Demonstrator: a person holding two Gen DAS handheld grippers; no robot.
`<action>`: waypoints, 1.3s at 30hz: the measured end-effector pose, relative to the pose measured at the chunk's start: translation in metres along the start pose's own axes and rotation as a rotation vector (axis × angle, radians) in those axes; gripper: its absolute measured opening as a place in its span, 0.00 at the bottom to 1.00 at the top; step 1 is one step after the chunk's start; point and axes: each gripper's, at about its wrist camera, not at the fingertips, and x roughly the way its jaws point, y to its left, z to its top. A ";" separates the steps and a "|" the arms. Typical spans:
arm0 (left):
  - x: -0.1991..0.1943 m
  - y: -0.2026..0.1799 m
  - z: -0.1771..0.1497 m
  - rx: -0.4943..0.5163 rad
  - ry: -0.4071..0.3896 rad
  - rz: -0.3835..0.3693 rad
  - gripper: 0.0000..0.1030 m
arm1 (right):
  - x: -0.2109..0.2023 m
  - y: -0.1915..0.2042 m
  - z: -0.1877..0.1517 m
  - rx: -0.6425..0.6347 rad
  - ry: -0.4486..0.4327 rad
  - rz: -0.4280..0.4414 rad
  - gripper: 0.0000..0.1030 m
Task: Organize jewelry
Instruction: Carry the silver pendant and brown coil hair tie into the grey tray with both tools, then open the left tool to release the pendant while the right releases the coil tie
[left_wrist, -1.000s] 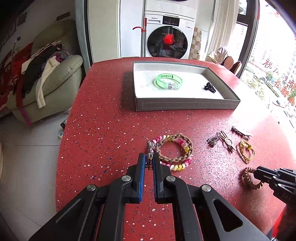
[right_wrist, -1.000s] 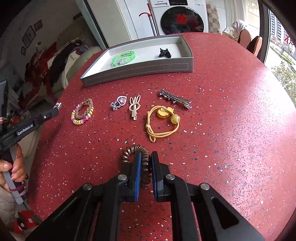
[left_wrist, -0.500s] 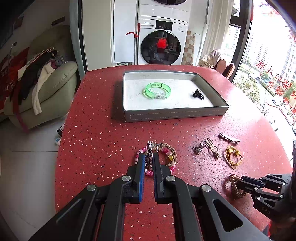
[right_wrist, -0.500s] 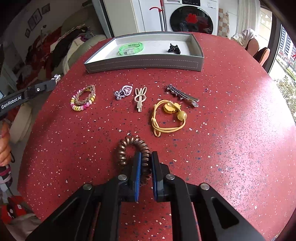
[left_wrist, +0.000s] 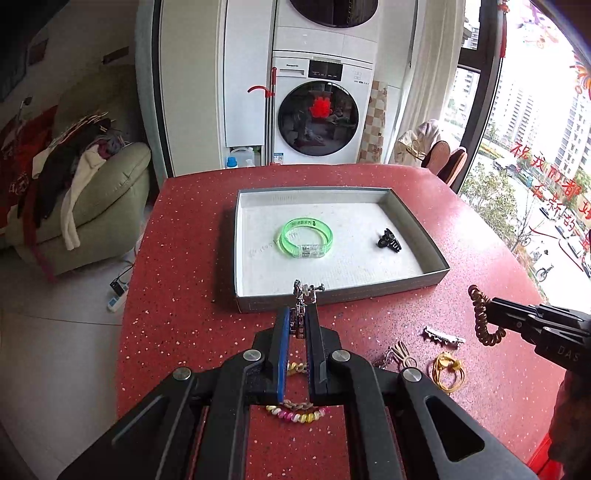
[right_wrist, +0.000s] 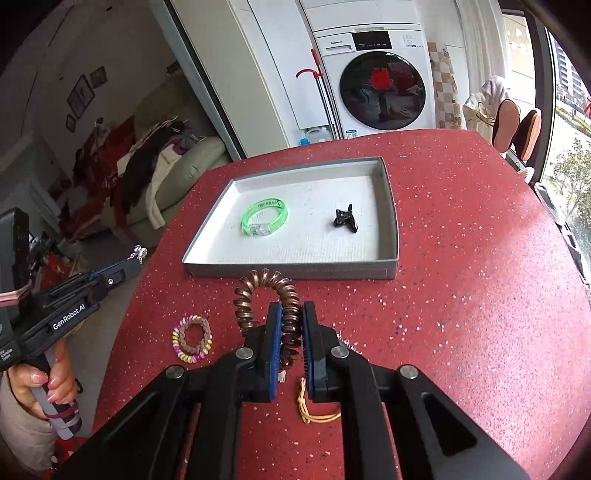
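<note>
My left gripper (left_wrist: 298, 325) is shut on a small silver charm piece (left_wrist: 303, 295) and holds it in the air just short of the grey tray's near wall (left_wrist: 343, 296). My right gripper (right_wrist: 291, 325) is shut on a brown spiral hair tie (right_wrist: 258, 295), lifted above the table in front of the tray (right_wrist: 288, 271). The tray holds a green bracelet (left_wrist: 304, 240) and a black claw clip (left_wrist: 388, 240). In the left wrist view the right gripper (left_wrist: 495, 314) carries the spiral tie (left_wrist: 480, 317) at the right.
On the red table (right_wrist: 461, 314) lie a braided pink-and-yellow bracelet (right_wrist: 192, 339), a yellow elastic (left_wrist: 448, 371), a bunny clip (left_wrist: 400, 352) and a silver barrette (left_wrist: 443, 336). A sofa and a washing machine stand beyond the table.
Both grippers have lifted their pieces off the table and moved forward toward the tray. The spiral hair tie left the table; the charm piece rose away from the braided bracelet.
</note>
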 end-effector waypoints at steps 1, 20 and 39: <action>0.003 -0.001 0.007 0.000 -0.003 -0.002 0.25 | 0.003 -0.002 0.009 0.008 -0.002 0.009 0.11; 0.140 0.007 0.070 -0.011 0.156 0.028 0.25 | 0.144 -0.042 0.063 0.132 0.161 0.012 0.11; 0.190 -0.015 0.048 0.099 0.172 0.165 0.26 | 0.163 -0.051 0.062 0.031 0.114 -0.213 0.12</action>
